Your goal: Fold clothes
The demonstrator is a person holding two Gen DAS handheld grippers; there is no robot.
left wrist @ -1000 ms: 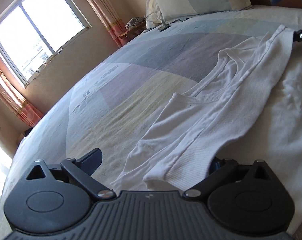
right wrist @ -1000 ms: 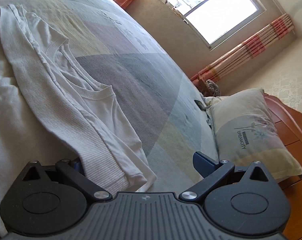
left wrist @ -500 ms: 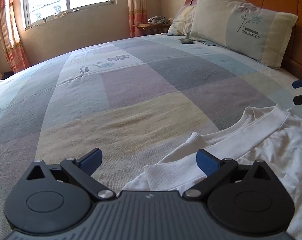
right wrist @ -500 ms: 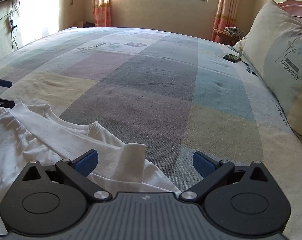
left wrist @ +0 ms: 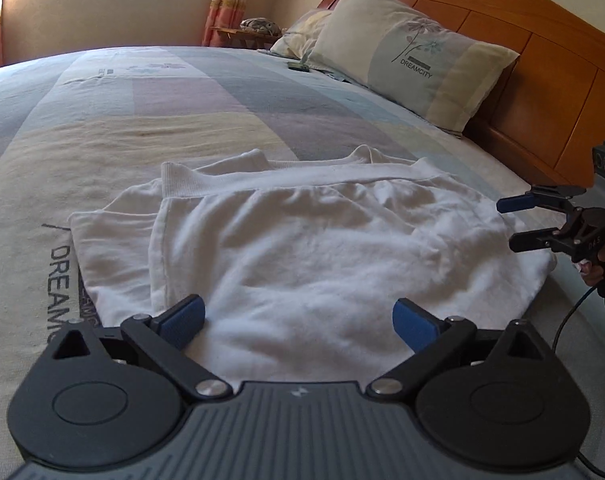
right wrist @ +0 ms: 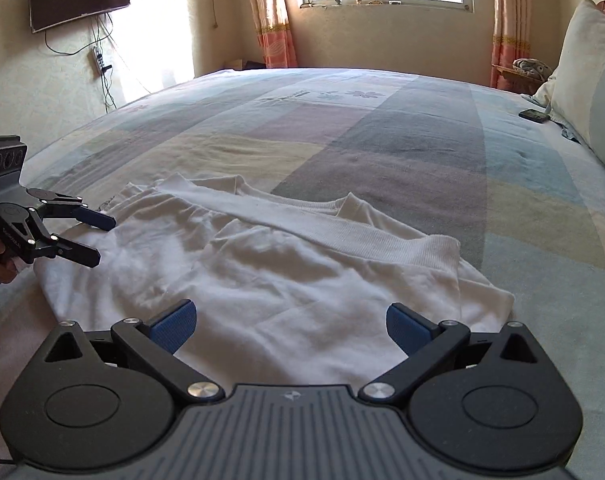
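1. White shirt (left wrist: 302, 240) lying on the bed (left wrist: 182, 120), hem band folded up over the collar: one fold apparently done.
2. Further folds judged left.
3. Left gripper (left wrist: 298, 320) and right gripper (right wrist: 288, 324) spread wide, holding nothing.

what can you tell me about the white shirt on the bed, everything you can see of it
The white shirt is a soft knit, folded over on itself so the ribbed hem band lies across the ribbed neckline. It lies flat but wrinkled on the patchwork bedspread, a folded sleeve edge showing at one side. Both grippers, left and right, are open with it lying between their fingers; neither clamps it.
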